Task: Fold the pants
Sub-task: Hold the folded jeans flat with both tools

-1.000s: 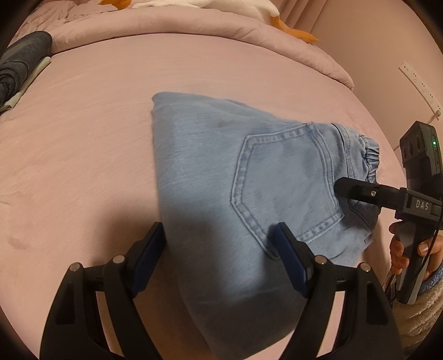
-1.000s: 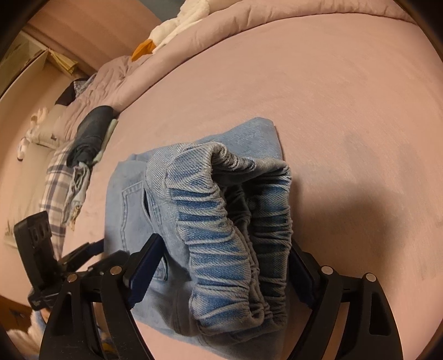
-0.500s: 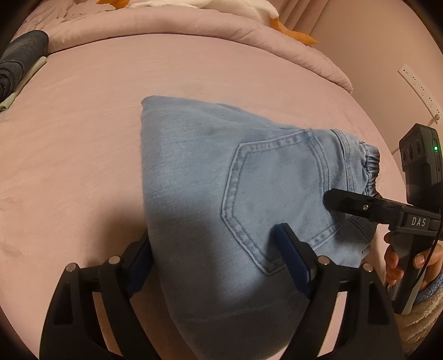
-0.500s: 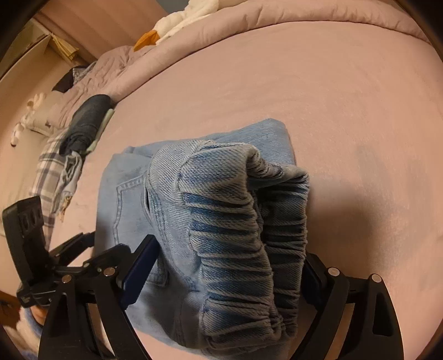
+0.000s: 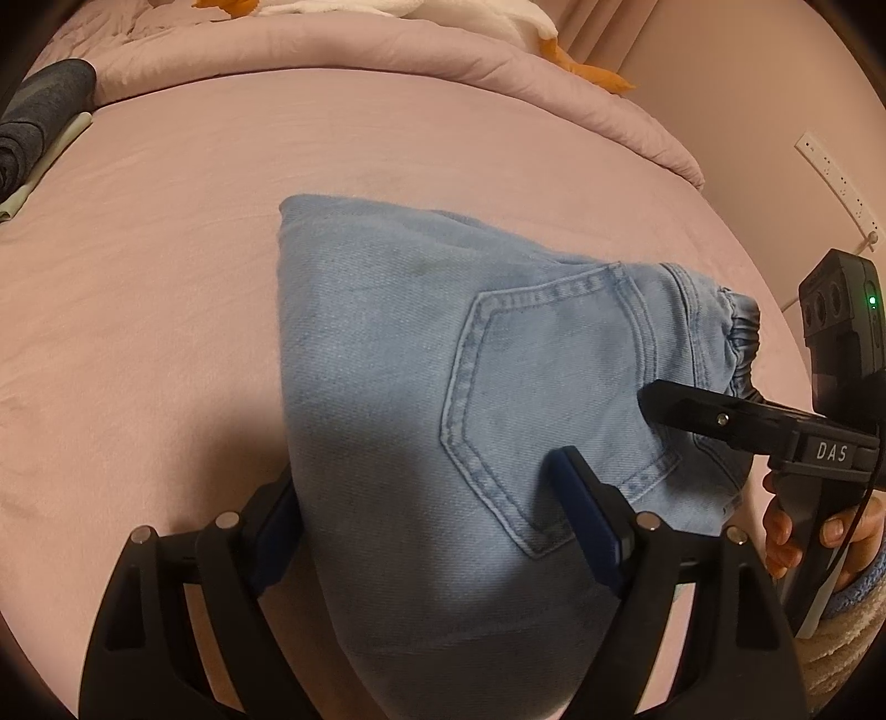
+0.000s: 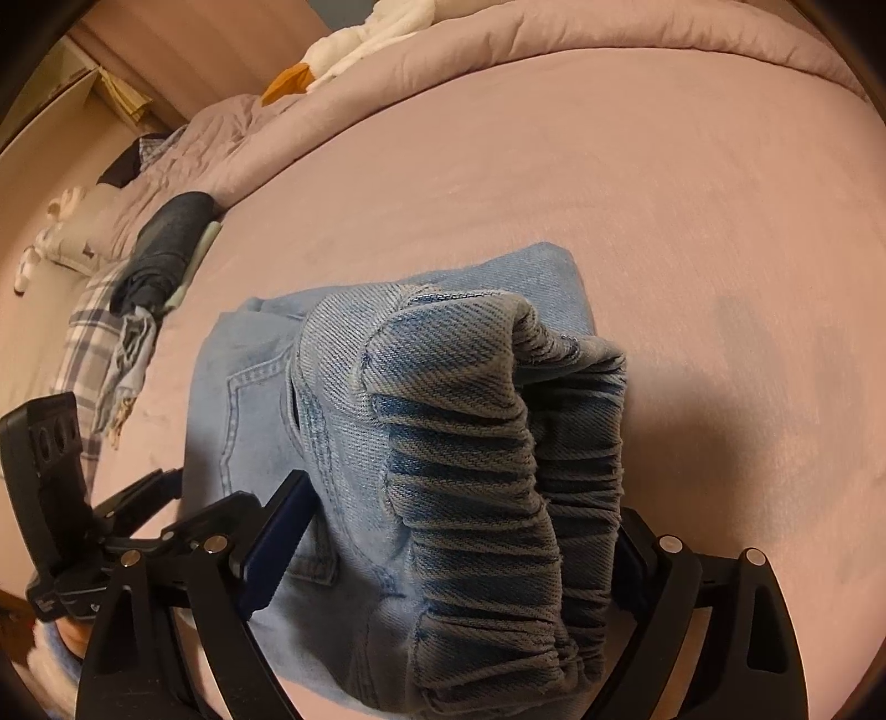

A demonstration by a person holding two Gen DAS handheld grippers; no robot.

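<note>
We see a bed covered by a smooth pink sheet [image 5: 232, 232], and on it a folded bundle of light blue denim pants [image 5: 443, 399], back pocket facing up and the gathered elastic waistband [image 6: 498, 487] turned toward the right wrist camera. Along the far edge of the sheet lies a rolled pink quilt [image 5: 387, 50], with a white plush toy [image 6: 360, 39] with orange parts resting on top of it. At the side of the bed sit a rolled dark grey garment [image 6: 166, 243] and a plaid cloth [image 6: 88, 332] just beside it. A pale wall with a white power strip [image 5: 836, 171] stands beyond the bed.

The left gripper [image 5: 437, 531] straddles the near folded end of the pants; its jaws stand wide, and we cannot tell whether the pads press on the denim. The right gripper [image 6: 459, 537] brackets the waistband end, its jaws having just been opening, with the thick bundle between them; the left pad stands clear of the cloth and the right one is hidden behind it. A hand [image 5: 819, 531] grips the right gripper's handle at the edge of the left wrist view.
</note>
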